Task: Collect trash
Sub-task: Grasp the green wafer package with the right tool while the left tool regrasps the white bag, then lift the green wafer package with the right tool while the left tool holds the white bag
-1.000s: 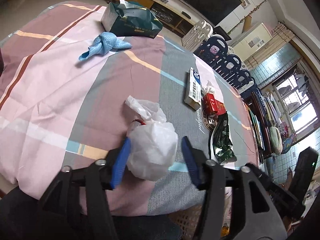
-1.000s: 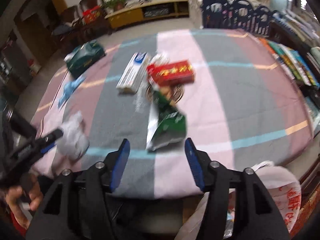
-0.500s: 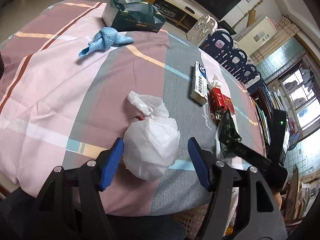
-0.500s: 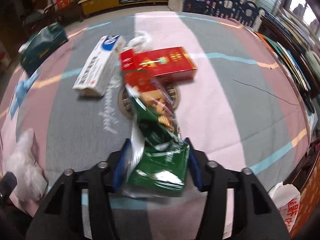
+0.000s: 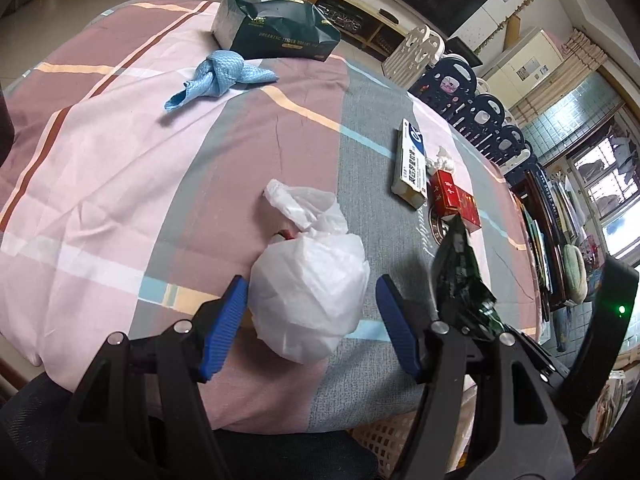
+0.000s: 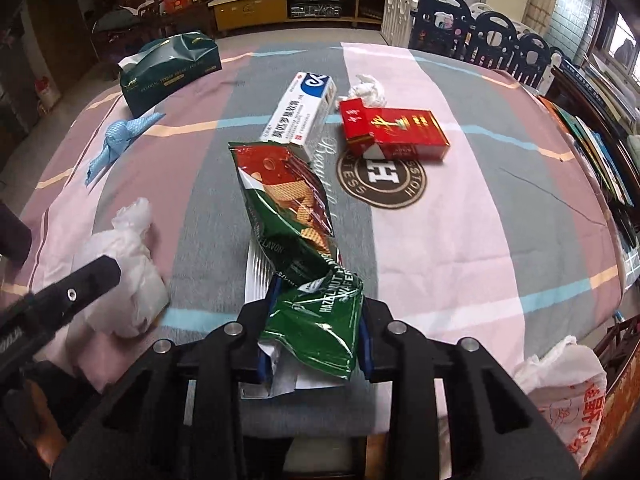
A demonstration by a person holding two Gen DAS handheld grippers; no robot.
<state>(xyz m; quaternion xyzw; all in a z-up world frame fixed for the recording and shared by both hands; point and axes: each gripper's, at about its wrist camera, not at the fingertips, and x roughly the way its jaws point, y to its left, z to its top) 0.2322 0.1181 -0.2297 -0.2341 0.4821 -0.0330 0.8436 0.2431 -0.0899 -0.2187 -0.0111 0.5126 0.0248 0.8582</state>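
**Wrapper clamped on the right, knotted bag waiting between the left fingers**

Left wrist view: your left gripper [image 5: 310, 322] stands wide open, and the white knotted bag [image 5: 310, 280] sits right between the two blue pads, resting on the striped tablecloth [image 5: 100, 168]. The near pad looks to be touching or just shy of the bag's side; the far pad stands apart from it. The bag's round body lies dead ahead of you, its knotted tail pointing away along the fingers' line, so a straight squeeze across the body is what this calls for. Off to the right here, the green wafer wrapper [image 5: 460, 276] is up off the cloth, standing on end.

Right wrist view: here's why. Your right gripper [image 6: 316, 338] is closed on the wafer wrapper [image 6: 296, 240], pinching its near end; the long axis runs away from you toward the toothpaste box [image 6: 300, 114], and the far end hangs just above or brushing the cloth, hard to say which. This view shows what the other cannot: the red cigarette pack [image 6: 394, 132] face-on, the crumpled tissue [image 6: 368, 90] behind it, and a printed plastic bag [image 6: 560, 392] below the table edge at your right, likely the drop spot. The left is plainly nearer the white bag.
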